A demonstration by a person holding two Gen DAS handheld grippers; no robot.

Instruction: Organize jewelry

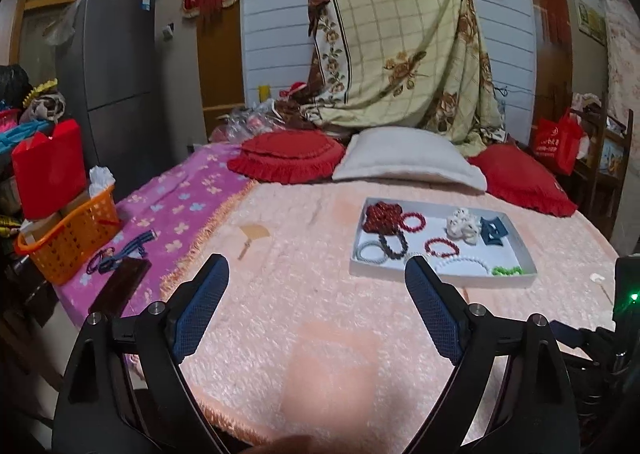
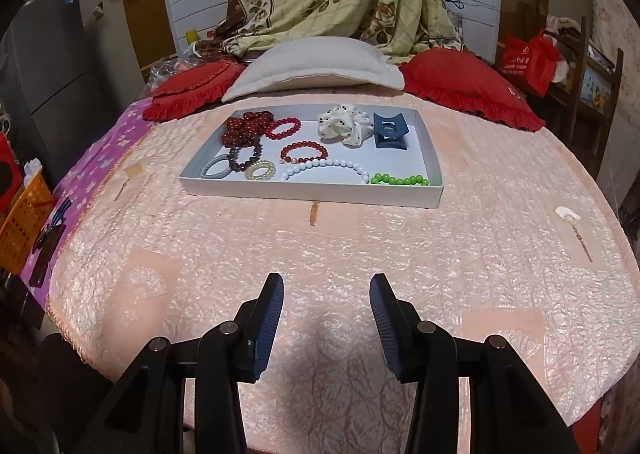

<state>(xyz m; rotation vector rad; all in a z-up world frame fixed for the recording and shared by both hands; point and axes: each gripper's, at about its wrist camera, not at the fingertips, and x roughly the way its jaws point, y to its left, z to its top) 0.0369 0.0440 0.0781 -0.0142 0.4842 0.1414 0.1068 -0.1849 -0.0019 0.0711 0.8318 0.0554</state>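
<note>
Jewelry lies gathered in a shallow white tray (image 2: 316,192) on the bed (image 2: 320,254), seemingly already sorted, while left gripper (image 1: 316,286) and right gripper (image 2: 326,290) hover back, jaws open and empty

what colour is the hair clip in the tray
Dark blue. The hair clip sits at the tray's far right, clearest in the right wrist view.
</note>
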